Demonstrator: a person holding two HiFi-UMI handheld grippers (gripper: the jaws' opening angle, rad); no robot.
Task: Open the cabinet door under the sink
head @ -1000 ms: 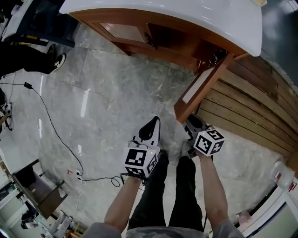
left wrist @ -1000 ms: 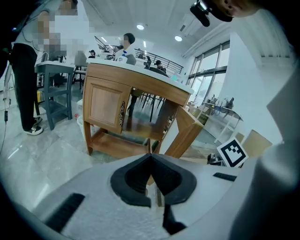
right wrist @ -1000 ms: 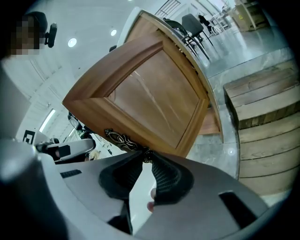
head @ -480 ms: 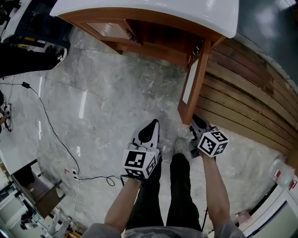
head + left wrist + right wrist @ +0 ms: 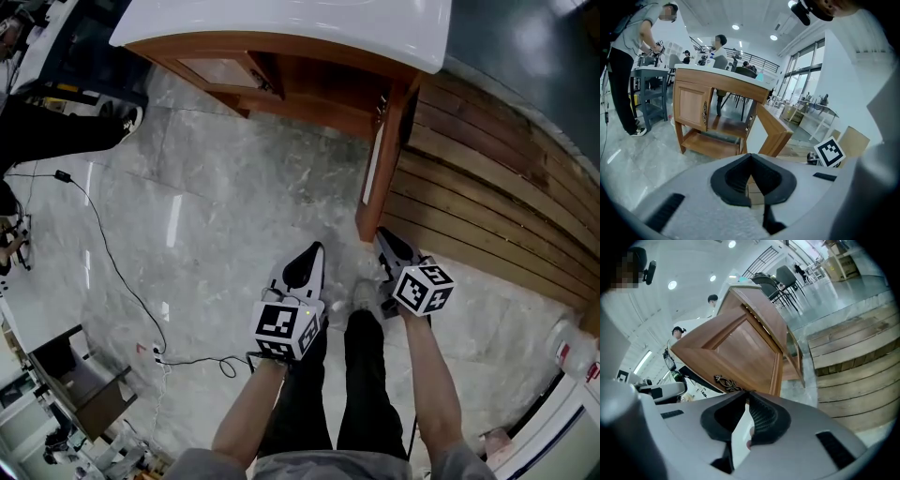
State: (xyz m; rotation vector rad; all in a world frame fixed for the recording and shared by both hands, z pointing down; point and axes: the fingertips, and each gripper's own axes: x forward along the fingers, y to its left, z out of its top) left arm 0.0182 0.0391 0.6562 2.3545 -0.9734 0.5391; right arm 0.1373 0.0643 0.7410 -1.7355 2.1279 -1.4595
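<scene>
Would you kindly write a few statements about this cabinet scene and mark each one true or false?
1. One cabinet door stands swung wide open. True.
2. The second door is open as well. False: the other door is closed.
3. The top of the cabinet is black. False: the countertop is white.
4. A black cable lies on the grey floor. True.
5. The left gripper is clamped on a door handle. False: the left gripper is clear of the cabinet, with nothing between its jaws.
</scene>
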